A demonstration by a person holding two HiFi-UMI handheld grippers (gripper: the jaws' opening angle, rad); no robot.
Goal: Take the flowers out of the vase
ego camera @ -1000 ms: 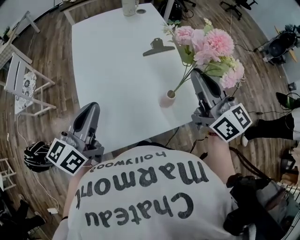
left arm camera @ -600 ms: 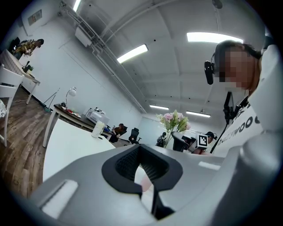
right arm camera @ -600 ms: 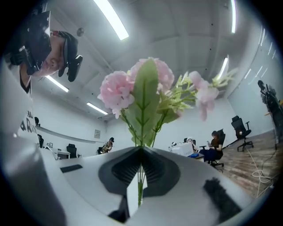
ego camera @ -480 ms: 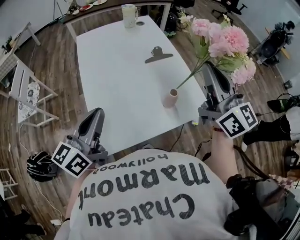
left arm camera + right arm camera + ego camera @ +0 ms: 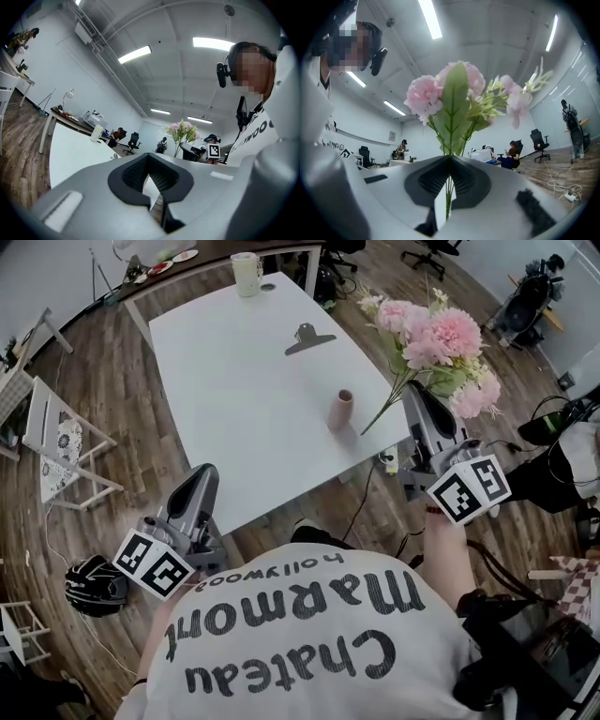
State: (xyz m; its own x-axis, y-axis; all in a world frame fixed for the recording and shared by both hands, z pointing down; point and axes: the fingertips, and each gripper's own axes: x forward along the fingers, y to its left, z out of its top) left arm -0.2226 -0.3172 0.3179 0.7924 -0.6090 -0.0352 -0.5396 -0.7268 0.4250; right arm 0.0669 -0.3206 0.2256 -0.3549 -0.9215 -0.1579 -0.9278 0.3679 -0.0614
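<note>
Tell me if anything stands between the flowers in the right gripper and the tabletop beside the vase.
Nothing visible does. The flowers, shut in the right gripper by their stems, hang clear of the vase, stem ends outside its mouth; the table beside it is bare.

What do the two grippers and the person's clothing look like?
Both the left gripper and right gripper: grey tapering shells, black ribbed pads, each with a white cube bearing black square markers. White T-shirt with dark lettering.
</note>
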